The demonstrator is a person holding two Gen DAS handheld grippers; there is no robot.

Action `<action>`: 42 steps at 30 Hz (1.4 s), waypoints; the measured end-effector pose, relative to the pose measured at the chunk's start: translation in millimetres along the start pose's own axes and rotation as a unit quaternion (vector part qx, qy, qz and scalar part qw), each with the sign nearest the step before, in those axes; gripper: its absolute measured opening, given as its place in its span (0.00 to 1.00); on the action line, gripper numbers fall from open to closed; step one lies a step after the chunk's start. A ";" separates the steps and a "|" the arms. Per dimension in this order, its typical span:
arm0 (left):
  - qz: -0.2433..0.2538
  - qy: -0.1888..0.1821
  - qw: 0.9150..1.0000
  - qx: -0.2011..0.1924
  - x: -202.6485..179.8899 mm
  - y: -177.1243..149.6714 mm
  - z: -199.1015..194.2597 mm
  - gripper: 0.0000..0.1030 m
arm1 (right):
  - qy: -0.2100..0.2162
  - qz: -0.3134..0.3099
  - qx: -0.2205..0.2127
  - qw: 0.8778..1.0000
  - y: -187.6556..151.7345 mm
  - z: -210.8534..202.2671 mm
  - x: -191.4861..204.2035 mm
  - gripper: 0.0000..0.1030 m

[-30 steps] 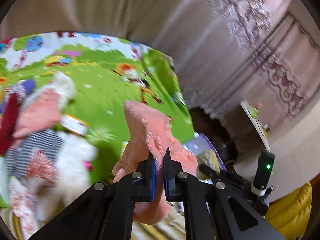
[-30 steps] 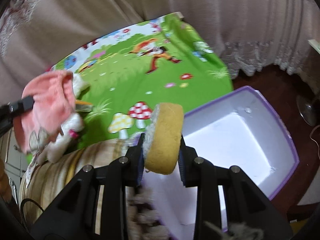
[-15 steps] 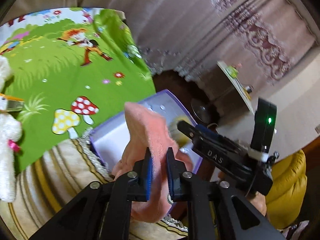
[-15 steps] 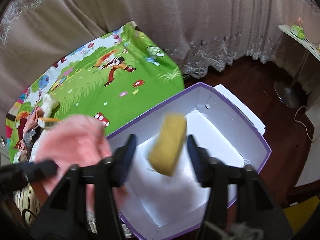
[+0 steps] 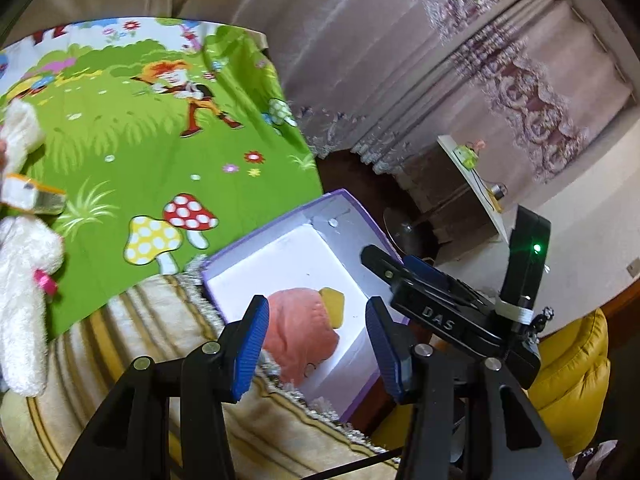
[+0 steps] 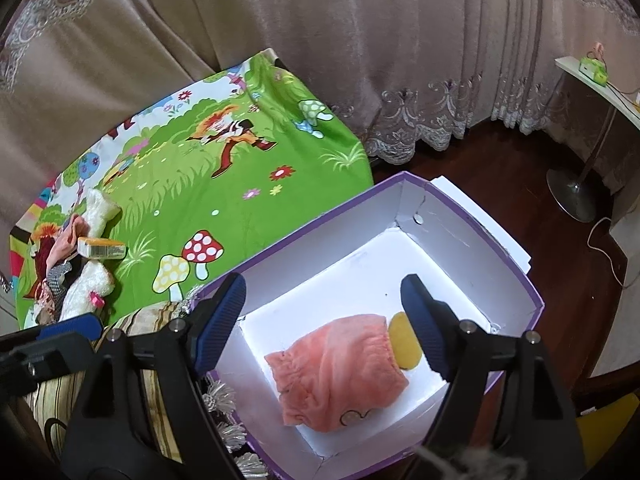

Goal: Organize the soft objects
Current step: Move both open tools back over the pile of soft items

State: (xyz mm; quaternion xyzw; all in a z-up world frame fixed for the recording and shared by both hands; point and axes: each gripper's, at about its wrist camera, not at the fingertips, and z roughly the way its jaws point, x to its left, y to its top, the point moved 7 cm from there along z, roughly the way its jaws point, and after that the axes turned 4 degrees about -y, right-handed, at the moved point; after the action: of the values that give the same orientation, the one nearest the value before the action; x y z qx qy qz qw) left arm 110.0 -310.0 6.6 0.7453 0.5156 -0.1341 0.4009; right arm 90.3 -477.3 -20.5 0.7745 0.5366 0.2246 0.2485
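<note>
A pink soft cloth (image 6: 340, 368) lies in the white box with a purple rim (image 6: 472, 208), beside a yellow sponge (image 6: 404, 346). Both also show in the left wrist view: the cloth (image 5: 300, 328), the sponge (image 5: 334, 304) and the box (image 5: 280, 220). My right gripper (image 6: 324, 320) is open and empty above the box. My left gripper (image 5: 316, 344) is open and empty above the box's near edge. A white plush toy (image 5: 24, 288) lies at the left on the green cartoon mat (image 5: 160, 128).
More soft things and a small yellow carton (image 6: 100, 248) lie at the mat's left end. A striped fringed cover (image 5: 160, 320) lies under the box's near side. Curtains (image 6: 360, 40), a lamp stand (image 6: 572, 196) and a yellow cushion (image 5: 568, 368) surround the spot.
The right gripper opened and dropped the yellow sponge into the box. The left gripper carried the pink cloth over the box, opened, and the cloth now lies inside.
</note>
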 end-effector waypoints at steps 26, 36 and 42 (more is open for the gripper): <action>-0.075 0.131 0.981 -0.119 141.6 -23.3 -149.1 0.50 | 0.081 -0.083 0.045 0.992 -21.4 -2.9 97.0 0.81; -0.042 0.232 0.968 -0.081 183.3 -37.8 -159.8 0.50 | 0.107 -0.113 0.064 0.986 -28.6 2.3 135.2 0.82; -0.013 0.270 0.962 -0.036 197.1 -38.3 -144.1 0.50 | 0.115 -0.142 0.064 0.981 -27.1 3.6 159.1 0.84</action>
State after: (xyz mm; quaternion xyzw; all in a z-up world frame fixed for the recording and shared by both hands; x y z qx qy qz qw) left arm 130.9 -68.0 -39.3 0.7320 0.6189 0.0854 0.2718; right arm 124.5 -319.6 -27.4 0.6739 0.6791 0.2399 0.1648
